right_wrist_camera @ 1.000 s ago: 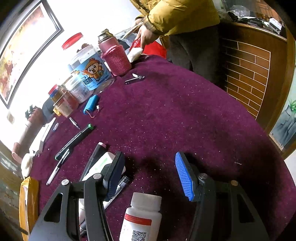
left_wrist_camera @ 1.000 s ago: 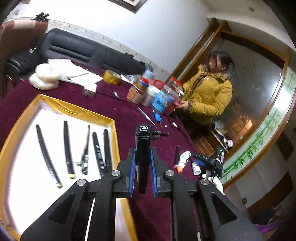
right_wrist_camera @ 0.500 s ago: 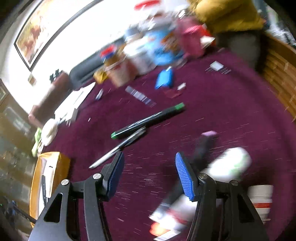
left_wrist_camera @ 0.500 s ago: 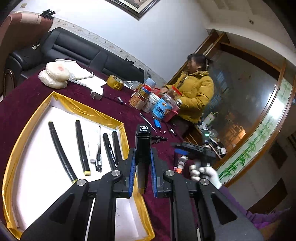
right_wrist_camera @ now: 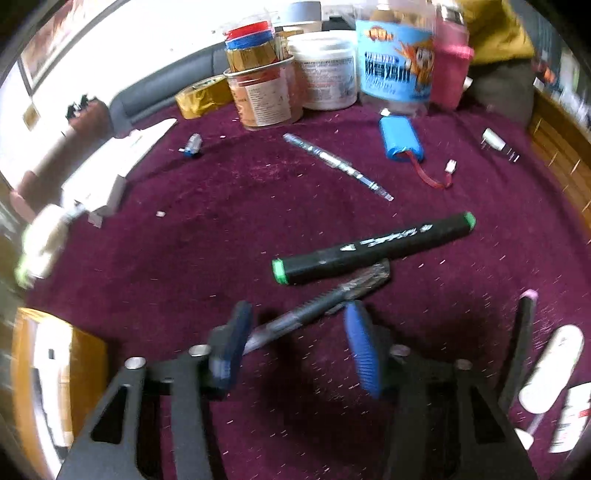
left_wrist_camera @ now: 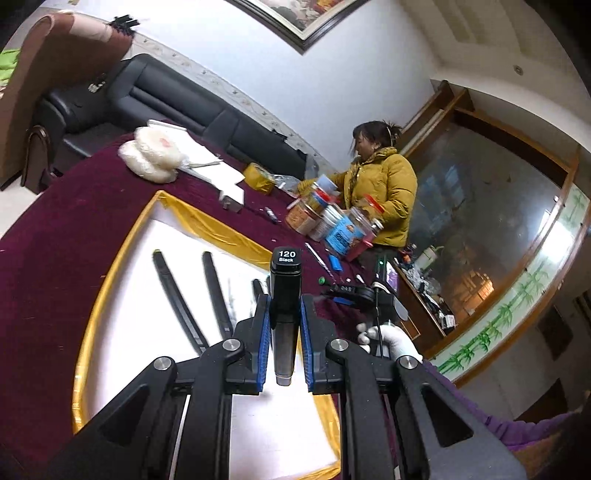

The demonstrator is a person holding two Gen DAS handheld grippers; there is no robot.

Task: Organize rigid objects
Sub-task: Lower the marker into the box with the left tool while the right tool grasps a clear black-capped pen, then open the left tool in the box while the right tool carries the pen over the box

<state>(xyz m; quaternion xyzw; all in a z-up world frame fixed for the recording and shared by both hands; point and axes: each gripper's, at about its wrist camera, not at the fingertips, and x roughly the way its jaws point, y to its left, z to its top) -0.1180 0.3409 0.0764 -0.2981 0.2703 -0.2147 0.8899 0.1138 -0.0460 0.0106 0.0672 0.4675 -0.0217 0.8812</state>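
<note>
A black marker [left_wrist_camera: 285, 295], its end cap printed "120 Black", is clamped upright between the blue pads of the left gripper [left_wrist_camera: 284, 325], whose jaws are closed tight on its barrel. It is held above a white-lined tray [left_wrist_camera: 122, 295] edged in gold cloth, in which several long black pens [left_wrist_camera: 177, 295] are laid side by side. The tray is carried by a bench [left_wrist_camera: 66, 229] covered in dark purple velvet.

In the right wrist view, the right gripper [right_wrist_camera: 295, 332] is held low over the bench with its jaws spread wide and nothing gripped; a slim clear-barrelled pen [right_wrist_camera: 314, 302] is seen lying on the cloth between the fingers, slanting up to the right. Just beyond it, a black marker with green ends [right_wrist_camera: 373, 247] is laid across the pen's far tip. Further on, a silver pen [right_wrist_camera: 336, 164] and a blue battery pack [right_wrist_camera: 400, 138] with red leads are scattered mid-bench, and a white bottle [right_wrist_camera: 554, 369] is seen near the right edge.

Along the far edge, a cluster of jars and tubs [right_wrist_camera: 325, 74] is stood, with a roll of gold tape [right_wrist_camera: 201, 96] to its left and a white box [right_wrist_camera: 99, 184] further left.

Beyond the bench, a black leather sofa [left_wrist_camera: 155, 103] is set against a white wall, a framed picture [left_wrist_camera: 306, 18] is hung above it, and a person in a yellow jacket [left_wrist_camera: 384, 184] is stood at the far edge beside wooden panelling.
</note>
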